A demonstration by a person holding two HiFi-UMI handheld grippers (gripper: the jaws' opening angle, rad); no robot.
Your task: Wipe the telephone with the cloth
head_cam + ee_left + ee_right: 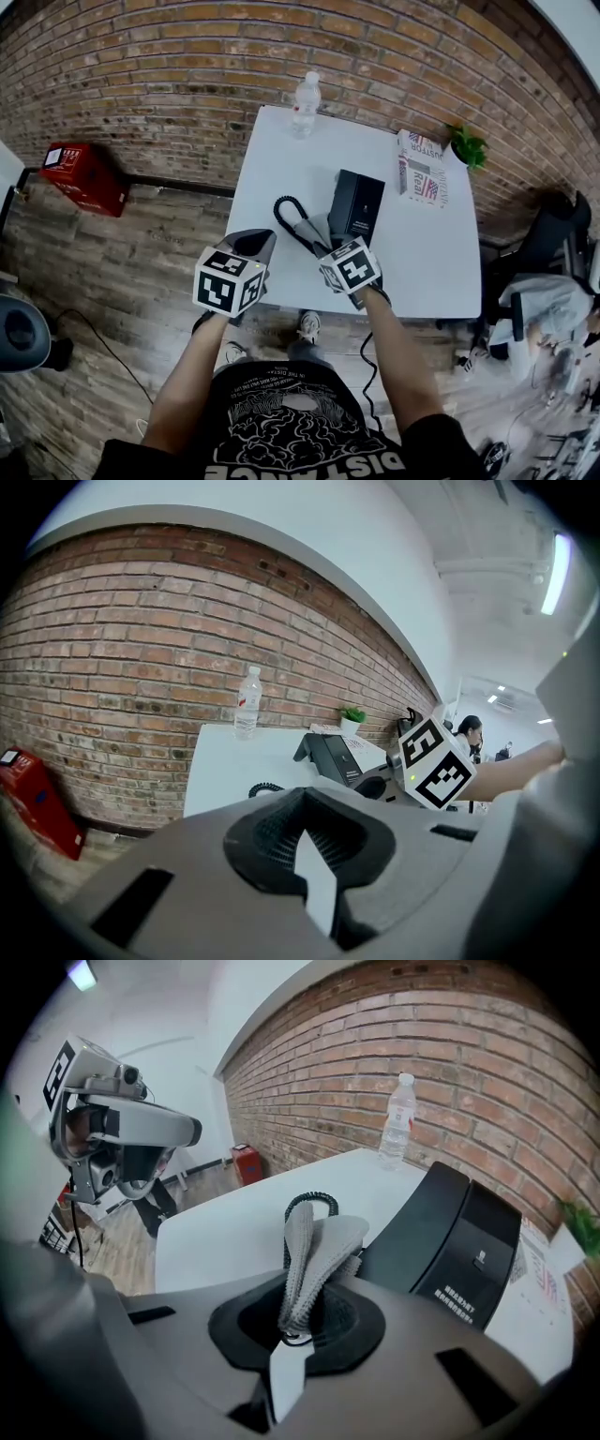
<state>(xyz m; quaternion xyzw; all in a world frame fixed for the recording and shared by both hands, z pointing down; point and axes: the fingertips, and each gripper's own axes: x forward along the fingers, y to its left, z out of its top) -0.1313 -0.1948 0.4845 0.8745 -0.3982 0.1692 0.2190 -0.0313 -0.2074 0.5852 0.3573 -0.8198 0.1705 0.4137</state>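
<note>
A black telephone [356, 204] stands on the white table [431, 253], its coiled cord [284, 213] looping off to its left. My right gripper [325, 244] is shut on a folded grey cloth [311, 229] just in front of the phone's near left corner. In the right gripper view the cloth [314, 1251] sticks up out of the right gripper [295, 1326], beside the telephone [459, 1241]. My left gripper [253, 246] hovers at the table's front left edge, shut with nothing in it. The left gripper view shows the telephone [330, 757] further off.
A water bottle [305, 103] stands at the table's far edge. A magazine [424, 169] and a small potted plant [466, 147] sit at the far right corner. A red box [84, 176] lies on the wooden floor by the brick wall. Chairs [553, 244] stand to the right.
</note>
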